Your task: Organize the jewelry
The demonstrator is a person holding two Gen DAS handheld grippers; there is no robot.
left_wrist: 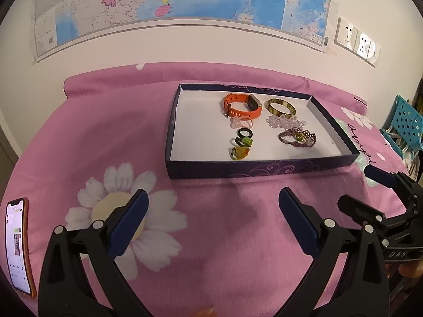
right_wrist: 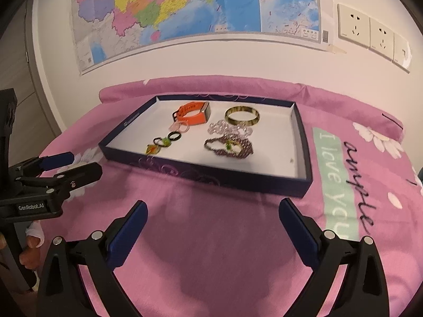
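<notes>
A dark blue tray (left_wrist: 264,170) (right_wrist: 211,177) with a white floor lies on the pink bedspread ahead of both grippers. In it are an orange watch band (left_wrist: 240,105) (right_wrist: 193,116), a gold bangle (left_wrist: 280,107) (right_wrist: 242,116), a clear bead bracelet (left_wrist: 283,121) (right_wrist: 227,128), a purple beaded bracelet (left_wrist: 297,138) (right_wrist: 230,146) and a row of small rings (left_wrist: 243,140) (right_wrist: 164,141). My left gripper (left_wrist: 213,195) (right_wrist: 84,162) is open and empty, short of the tray's near wall. To its right, my right gripper (right_wrist: 213,206) (left_wrist: 354,187) is also open and empty.
A lit phone (left_wrist: 18,245) lies on the bedspread at the far left. A blue perforated basket (left_wrist: 404,124) stands off the bed's right side. The wall with a map (right_wrist: 185,8) and sockets (right_wrist: 364,29) rises right behind the tray.
</notes>
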